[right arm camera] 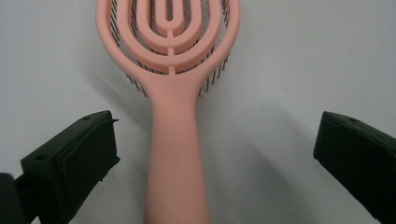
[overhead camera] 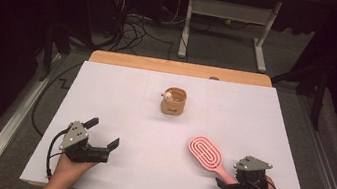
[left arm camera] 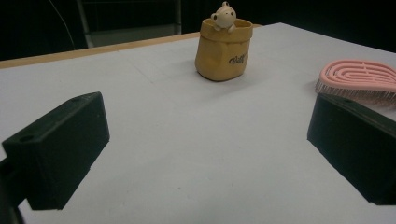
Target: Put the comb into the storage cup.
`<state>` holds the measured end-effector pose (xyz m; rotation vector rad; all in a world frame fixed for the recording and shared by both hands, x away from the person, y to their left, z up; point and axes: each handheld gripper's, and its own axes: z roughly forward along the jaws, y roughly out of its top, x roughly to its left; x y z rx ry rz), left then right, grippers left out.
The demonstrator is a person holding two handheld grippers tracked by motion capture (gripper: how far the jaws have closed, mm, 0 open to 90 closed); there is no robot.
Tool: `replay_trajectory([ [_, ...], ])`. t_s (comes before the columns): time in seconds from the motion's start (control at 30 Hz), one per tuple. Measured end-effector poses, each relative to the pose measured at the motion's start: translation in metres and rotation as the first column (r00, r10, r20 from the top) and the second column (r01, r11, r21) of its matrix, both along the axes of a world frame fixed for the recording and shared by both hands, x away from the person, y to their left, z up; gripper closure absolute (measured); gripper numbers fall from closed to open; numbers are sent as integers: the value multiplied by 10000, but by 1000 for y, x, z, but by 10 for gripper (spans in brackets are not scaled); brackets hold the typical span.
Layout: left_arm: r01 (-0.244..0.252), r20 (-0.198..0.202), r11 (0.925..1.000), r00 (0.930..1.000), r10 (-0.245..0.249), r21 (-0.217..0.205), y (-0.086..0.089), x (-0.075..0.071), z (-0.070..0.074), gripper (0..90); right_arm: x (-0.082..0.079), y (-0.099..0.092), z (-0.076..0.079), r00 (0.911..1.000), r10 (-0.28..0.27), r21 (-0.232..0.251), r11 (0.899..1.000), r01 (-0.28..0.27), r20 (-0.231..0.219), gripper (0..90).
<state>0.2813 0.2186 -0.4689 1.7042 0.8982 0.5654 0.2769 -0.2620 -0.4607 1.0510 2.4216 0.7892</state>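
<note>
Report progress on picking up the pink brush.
Done: the right gripper is lined up, open jaws either side of the pink brush handle. In hand: nothing gripped; brush lies flat on the table. Left: close and lift. The left gripper waits open.

The hairbrush (right arm camera: 175,140) looks like smooth matt pink plastic with fine dark bristles. The tan pouch (left arm camera: 224,49) at its 11 o'clock seems soft, creased, paper-like. Matt white sheeting covers the table (overhead camera: 130,99), pale wood showing at its far edge.
</note>
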Motion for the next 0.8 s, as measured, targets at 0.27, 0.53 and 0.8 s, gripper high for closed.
replay_trajectory([
  [0.27,2,270,10000,9996,-2,-9,0,3,0,1,9,9,9,9970,139,-392,9991,-169,-757,2],
  [0.53,137,298,9999,9995,-139,41,-3,3,0,1,22,18,12,9878,295,-830,9956,-426,-1532,2],
  [0.8,198,280,9998,9994,-200,73,-6,2,0,0,34,30,16,9821,362,-1052,9929,-564,-1850,2],
])
